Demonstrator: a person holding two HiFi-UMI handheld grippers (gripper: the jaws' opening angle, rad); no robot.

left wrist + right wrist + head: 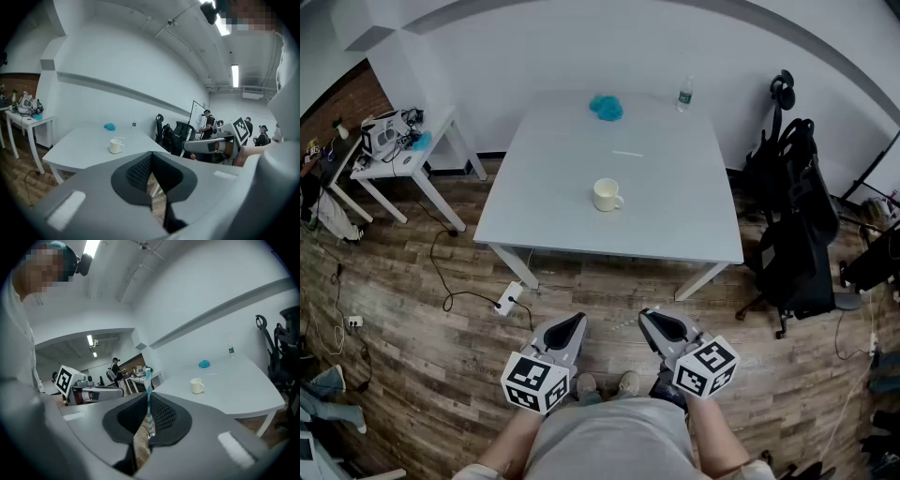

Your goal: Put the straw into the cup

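Note:
A cream cup (607, 195) with a handle stands near the middle of the pale grey table (675, 234), well ahead of both grippers. My right gripper (649, 317) is held over the wooden floor short of the table; its jaws are shut on a teal-and-white striped straw (148, 399) that stands upright between them. The cup (197, 386) shows far off to the right of that straw. My left gripper (575, 322) hangs beside the right one, jaws shut with nothing in them, and its view has the cup (115, 146) at left.
On the table lie a blue cloth (606, 107), a water bottle (684, 94) and a thin white strip (628, 153). A small white side table (412, 159) stands left, a black chair with bags (792, 225) right, a power strip (508, 298) on the floor.

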